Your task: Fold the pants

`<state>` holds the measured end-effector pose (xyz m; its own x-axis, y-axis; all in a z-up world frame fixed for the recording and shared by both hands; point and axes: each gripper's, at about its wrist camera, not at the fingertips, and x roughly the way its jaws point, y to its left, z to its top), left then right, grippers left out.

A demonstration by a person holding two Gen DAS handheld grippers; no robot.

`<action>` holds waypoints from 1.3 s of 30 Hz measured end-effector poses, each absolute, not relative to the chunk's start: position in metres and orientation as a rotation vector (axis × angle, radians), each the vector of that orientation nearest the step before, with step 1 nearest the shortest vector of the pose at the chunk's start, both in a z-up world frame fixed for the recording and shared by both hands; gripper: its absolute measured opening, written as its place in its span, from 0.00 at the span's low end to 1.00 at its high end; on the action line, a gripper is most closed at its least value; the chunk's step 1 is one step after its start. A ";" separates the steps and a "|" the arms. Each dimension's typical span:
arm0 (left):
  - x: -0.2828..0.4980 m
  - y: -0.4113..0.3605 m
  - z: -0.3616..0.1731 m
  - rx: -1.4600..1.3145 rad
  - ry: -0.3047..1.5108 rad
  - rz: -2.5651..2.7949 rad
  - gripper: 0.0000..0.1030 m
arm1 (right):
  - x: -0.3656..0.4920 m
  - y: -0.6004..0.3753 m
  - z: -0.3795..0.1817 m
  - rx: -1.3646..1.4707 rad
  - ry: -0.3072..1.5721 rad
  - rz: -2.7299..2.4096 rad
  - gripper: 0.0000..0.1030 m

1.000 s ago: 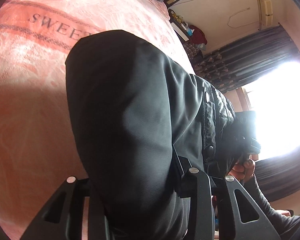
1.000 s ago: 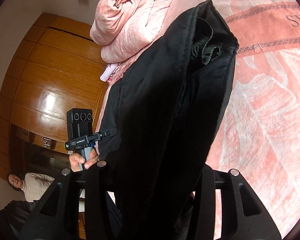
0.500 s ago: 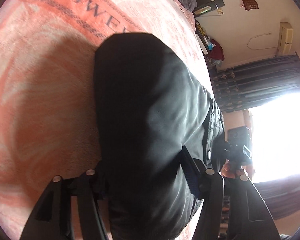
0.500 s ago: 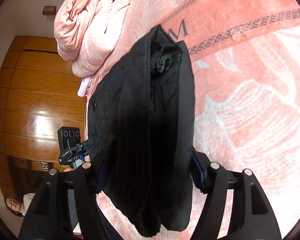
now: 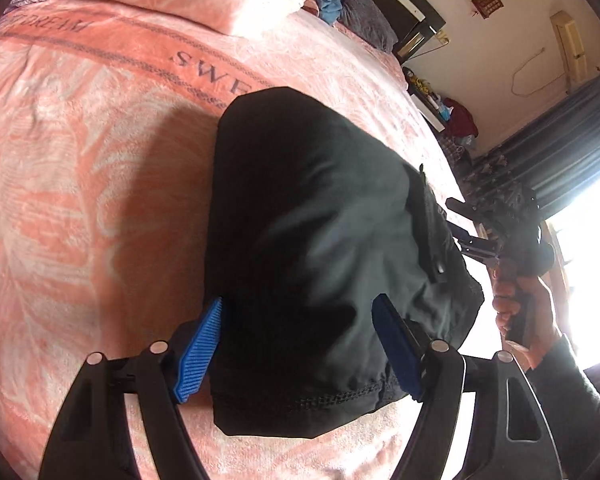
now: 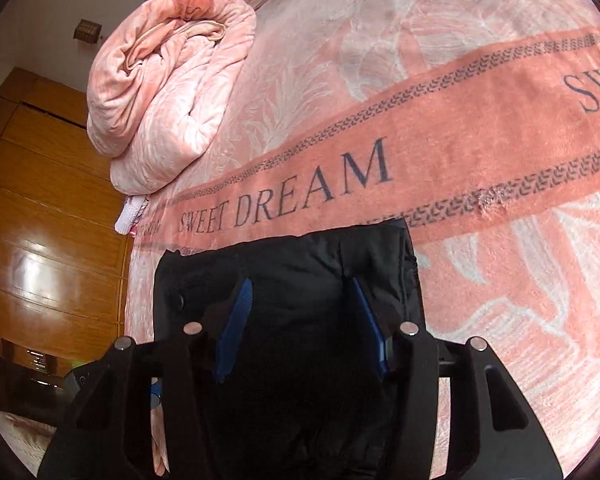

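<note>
The black pants [image 5: 320,220] lie folded in a thick bundle on the pink "SWEET DREAM" blanket [image 5: 80,180]. My left gripper [image 5: 298,302] straddles the near hem end. Its jaws are opening, and the blue pads [image 5: 198,354] stand off the fabric on both sides. In the right wrist view the pants [image 6: 292,264] lie flat below my right gripper [image 6: 300,283]. Its jaws are closing over the cloth, and the blue pads [image 6: 236,328] are still well apart with fabric between them. A hand [image 5: 516,308] holds the right gripper at the pants' far end.
A rolled pink quilt [image 6: 168,80] sits on the bed beyond the pants, with a wooden wardrobe [image 6: 40,200] past the bed's edge. Dark curtains [image 5: 560,140], a bright window and a cluttered shelf [image 5: 440,108] lie on the other side.
The pants hung lifted between both grippers before; now they lie on the blanket. Both grippers came down with them and the left jaws spread off the fabric.
</note>
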<state>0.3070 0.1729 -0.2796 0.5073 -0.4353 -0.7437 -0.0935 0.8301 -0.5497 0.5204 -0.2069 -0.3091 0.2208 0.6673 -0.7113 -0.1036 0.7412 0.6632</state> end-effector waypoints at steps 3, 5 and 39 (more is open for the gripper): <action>0.309 0.170 -0.282 -0.597 1.047 -0.230 0.75 | 0.499 -0.224 -0.294 0.574 1.204 0.582 0.52; 0.306 0.173 -0.284 -0.605 1.046 -0.236 0.75 | 0.473 -0.233 -0.271 0.560 1.132 0.620 0.54; 0.012 0.056 -0.072 -0.062 0.745 0.147 0.96 | 0.051 -0.255 -0.093 0.072 0.872 0.245 0.97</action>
